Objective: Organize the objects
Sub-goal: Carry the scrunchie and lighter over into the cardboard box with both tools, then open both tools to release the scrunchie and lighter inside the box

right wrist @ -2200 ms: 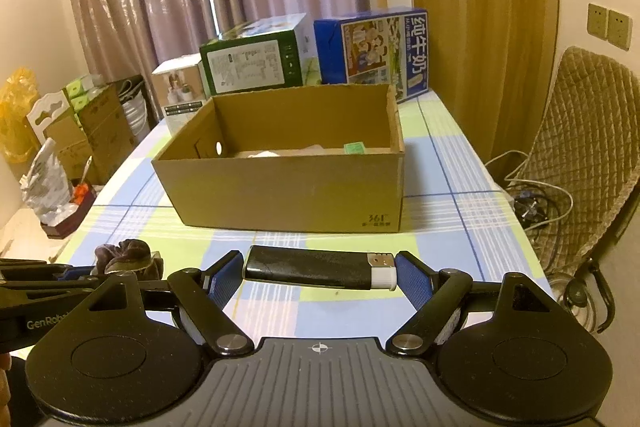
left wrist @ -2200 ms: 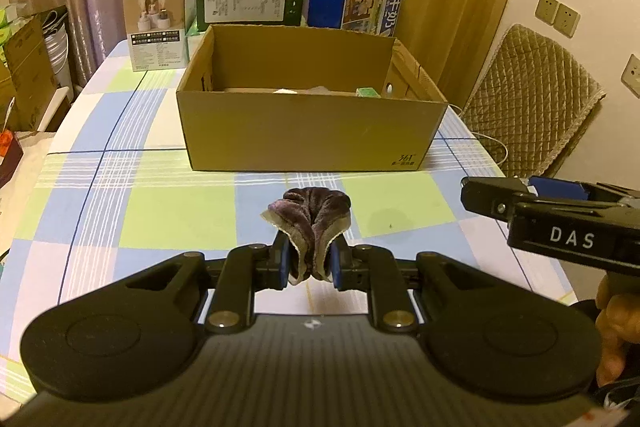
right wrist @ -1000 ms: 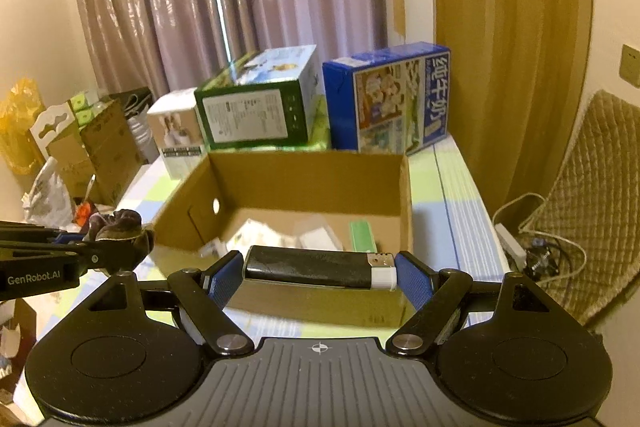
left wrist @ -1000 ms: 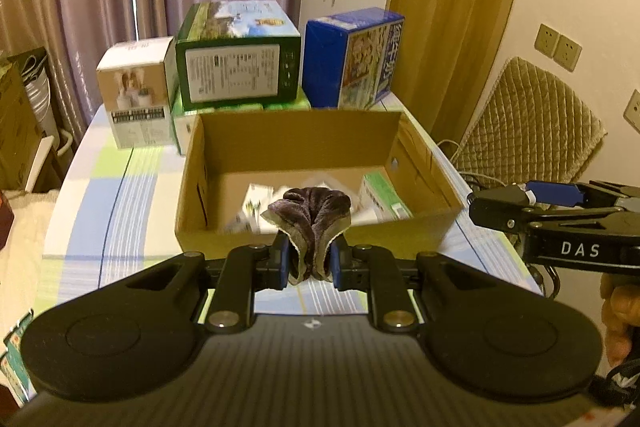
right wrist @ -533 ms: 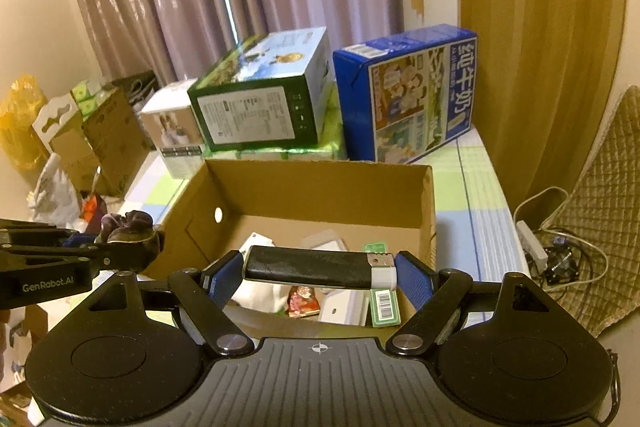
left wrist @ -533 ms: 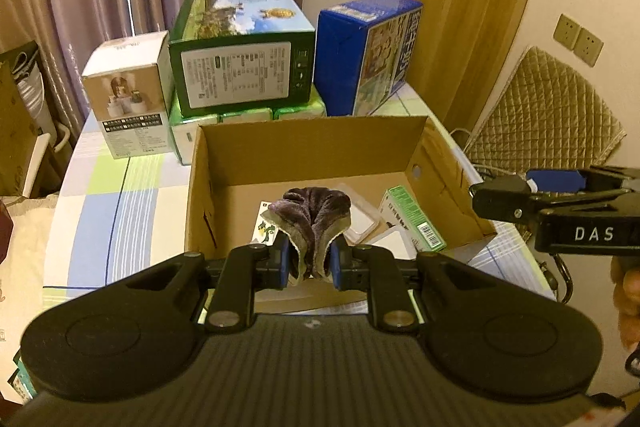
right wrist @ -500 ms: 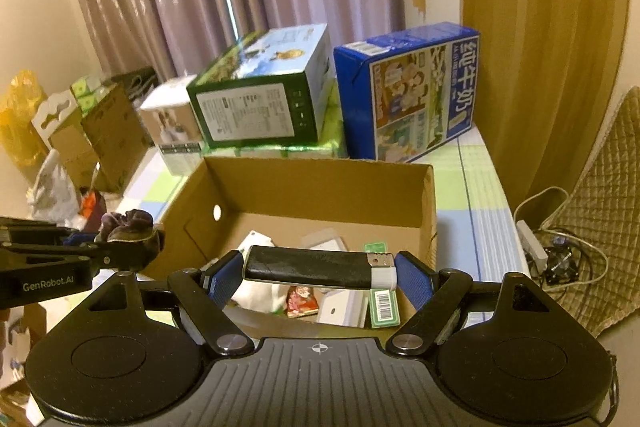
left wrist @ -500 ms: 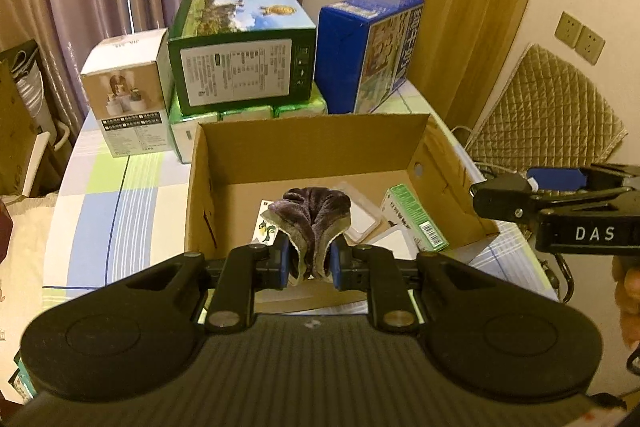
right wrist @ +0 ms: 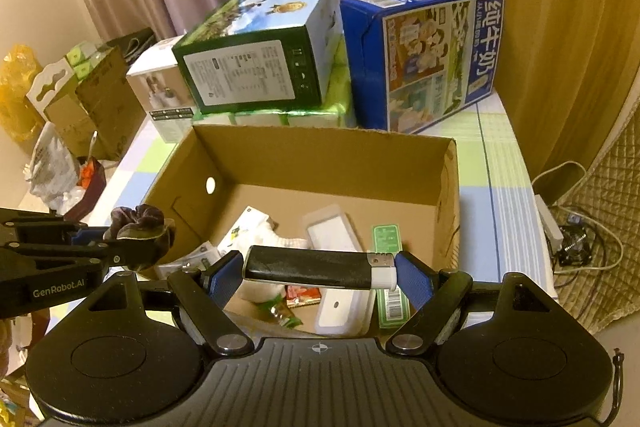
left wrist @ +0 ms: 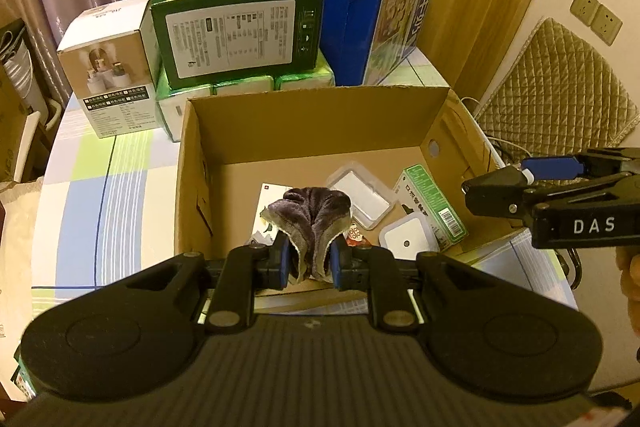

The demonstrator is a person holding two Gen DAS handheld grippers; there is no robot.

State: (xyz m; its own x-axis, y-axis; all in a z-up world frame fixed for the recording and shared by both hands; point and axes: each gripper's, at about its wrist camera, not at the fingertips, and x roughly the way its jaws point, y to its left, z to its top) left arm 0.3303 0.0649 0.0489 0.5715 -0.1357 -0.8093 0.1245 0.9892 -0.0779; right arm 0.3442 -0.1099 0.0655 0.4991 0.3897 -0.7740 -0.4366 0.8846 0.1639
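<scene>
Cardboard box [left wrist: 304, 119], open-topped, sits on the checked counter [left wrist: 100, 167]. Inside: green carton [left wrist: 434, 203], clear plastic case [left wrist: 362, 195], white square adapter [left wrist: 404, 241], leaflets. Left gripper [left wrist: 308, 259] hangs above the near edge of the box, fingers [left wrist: 282, 255] pinching a dark velvet scrunchie [left wrist: 312, 215]. Right gripper [right wrist: 320, 279], over the same box, clamps a black lighter [right wrist: 316, 267] lengthwise between its blue fingers [right wrist: 412, 279]. Behind the box: green carton [left wrist: 236, 27], blue milk carton [left wrist: 376, 15], white product box [left wrist: 108, 75].
</scene>
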